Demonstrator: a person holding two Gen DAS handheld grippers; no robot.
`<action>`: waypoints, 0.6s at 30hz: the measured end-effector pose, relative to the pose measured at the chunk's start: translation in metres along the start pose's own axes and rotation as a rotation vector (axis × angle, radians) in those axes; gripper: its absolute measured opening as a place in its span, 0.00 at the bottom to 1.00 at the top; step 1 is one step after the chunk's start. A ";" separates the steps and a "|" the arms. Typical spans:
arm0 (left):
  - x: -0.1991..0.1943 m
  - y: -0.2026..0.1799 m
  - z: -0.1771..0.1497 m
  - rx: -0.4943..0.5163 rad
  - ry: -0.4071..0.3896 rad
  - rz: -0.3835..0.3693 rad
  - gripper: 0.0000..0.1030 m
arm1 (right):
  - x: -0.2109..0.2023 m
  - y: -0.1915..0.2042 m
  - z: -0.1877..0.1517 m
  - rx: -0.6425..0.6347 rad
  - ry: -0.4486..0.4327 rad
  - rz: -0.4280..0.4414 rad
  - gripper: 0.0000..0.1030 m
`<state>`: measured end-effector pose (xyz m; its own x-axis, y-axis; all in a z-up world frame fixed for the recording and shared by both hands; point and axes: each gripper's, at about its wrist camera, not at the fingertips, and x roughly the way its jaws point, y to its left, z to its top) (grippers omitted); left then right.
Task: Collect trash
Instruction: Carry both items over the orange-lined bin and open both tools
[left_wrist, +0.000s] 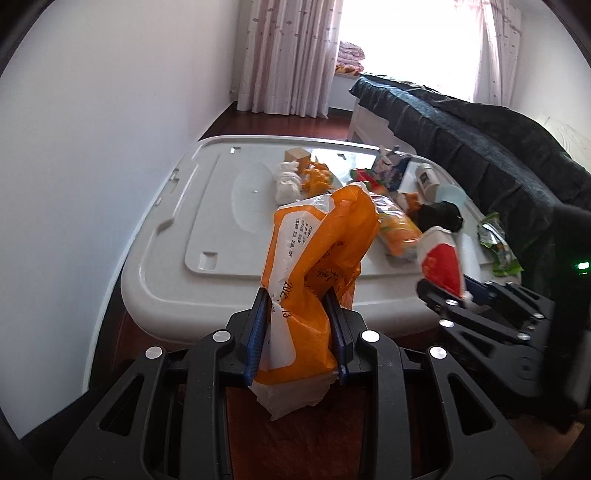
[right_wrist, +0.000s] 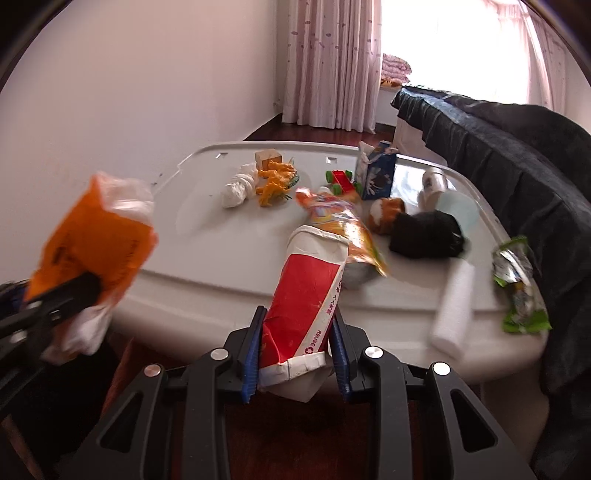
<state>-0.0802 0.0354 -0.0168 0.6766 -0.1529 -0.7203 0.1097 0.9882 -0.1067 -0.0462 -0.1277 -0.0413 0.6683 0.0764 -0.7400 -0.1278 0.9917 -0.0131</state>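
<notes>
Orange crinkly plastic bag (left_wrist: 314, 266) is clamped upright in the left hand-held gripper (left_wrist: 299, 332), off the near edge of the grey plastic bin-lid desk (left_wrist: 207, 236), probably so trash can drop in. Right of it, the right hand-held gripper (right_wrist: 295, 350) is pinched on a red-and-white paper cup (right_wrist: 310, 291), squashed flat between its pads.

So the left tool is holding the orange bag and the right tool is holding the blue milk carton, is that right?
Not quite. The left tool does hold the orange bag, but the right tool grips a crushed red and white paper cup. The blue carton stands on the white lid, as the right wrist view shows.
</notes>
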 end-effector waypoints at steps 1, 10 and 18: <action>-0.003 -0.005 -0.005 0.009 0.010 -0.003 0.28 | -0.008 -0.003 -0.004 0.011 0.014 0.005 0.32; -0.002 -0.036 -0.075 0.062 0.245 -0.078 0.28 | -0.042 -0.016 -0.091 0.083 0.282 0.083 0.32; 0.006 -0.049 -0.108 0.073 0.361 -0.077 0.41 | -0.027 -0.021 -0.140 0.121 0.458 0.095 0.49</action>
<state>-0.1604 -0.0134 -0.0902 0.3658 -0.2016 -0.9086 0.2109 0.9688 -0.1301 -0.1639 -0.1645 -0.1156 0.2629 0.1404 -0.9546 -0.0685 0.9896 0.1267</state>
